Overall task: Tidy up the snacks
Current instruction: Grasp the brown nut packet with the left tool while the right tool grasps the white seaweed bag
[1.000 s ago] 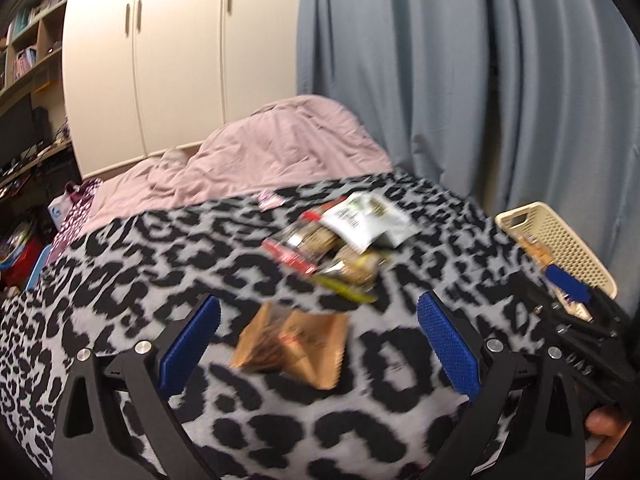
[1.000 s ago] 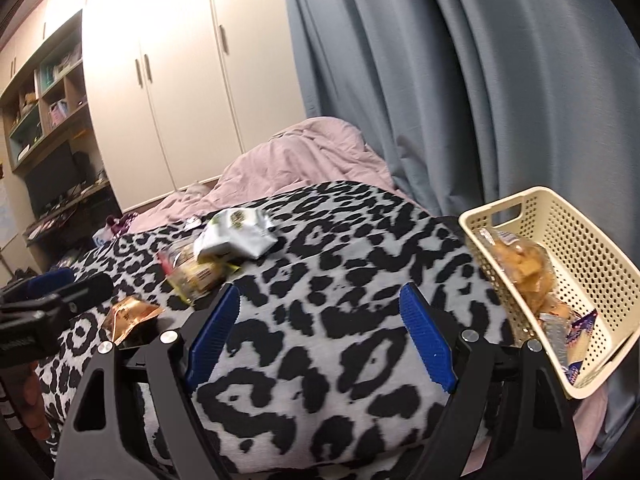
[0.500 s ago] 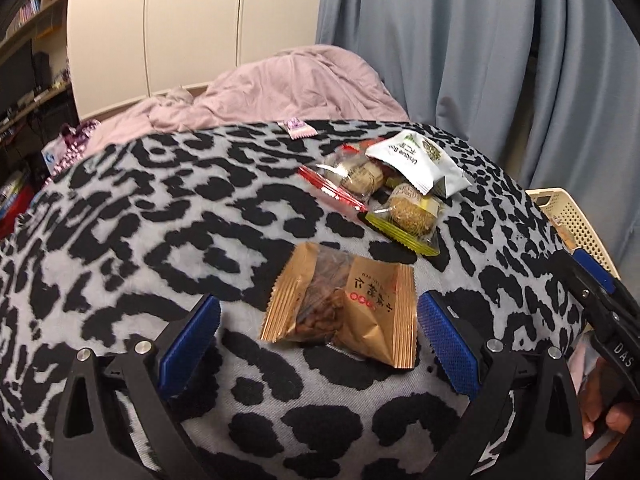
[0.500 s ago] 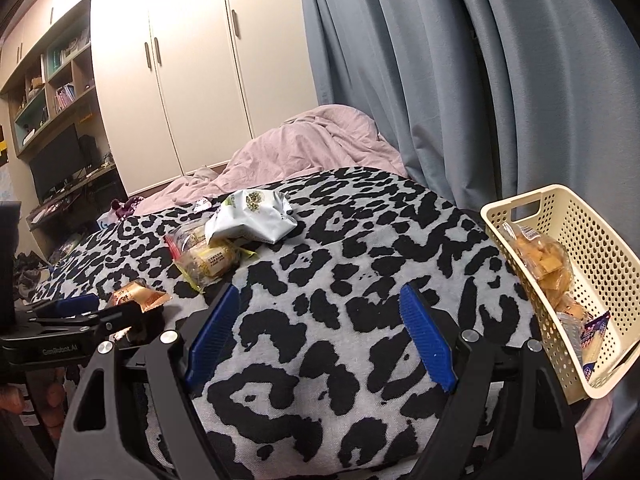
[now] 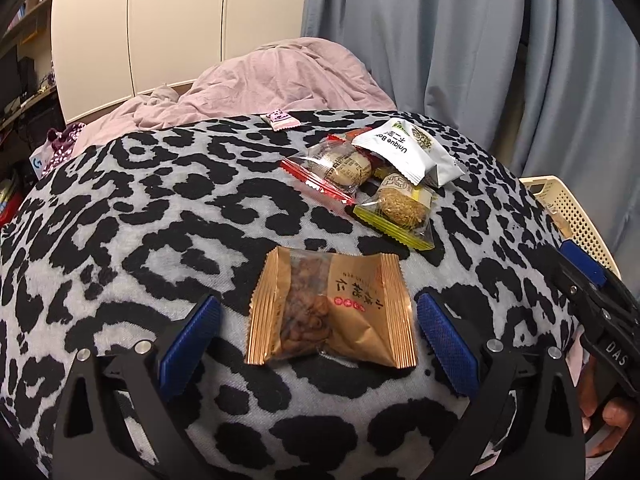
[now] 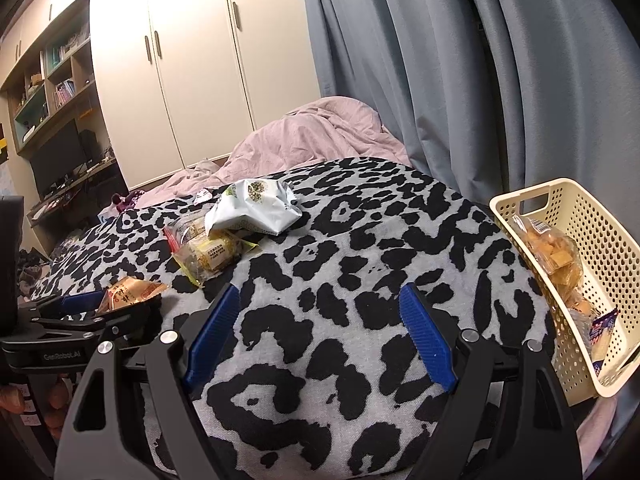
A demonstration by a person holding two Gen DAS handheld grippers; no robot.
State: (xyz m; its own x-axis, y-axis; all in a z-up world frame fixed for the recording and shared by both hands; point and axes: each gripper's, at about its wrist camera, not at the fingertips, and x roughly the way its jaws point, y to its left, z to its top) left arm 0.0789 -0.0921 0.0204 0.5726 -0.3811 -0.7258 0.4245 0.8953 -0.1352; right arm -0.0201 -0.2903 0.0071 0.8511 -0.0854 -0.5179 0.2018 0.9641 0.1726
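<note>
Between the left claw's (image 5: 318, 332) blue pads, the gold packet (image 5: 330, 312)

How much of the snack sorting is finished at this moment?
Done: a few packets lie in the cream basket. In hand: the open left gripper straddles the brown packet, not gripped. Left: white bag, red-edged and yellow-edged pastries, pink packet. Right gripper open, empty.
</note>
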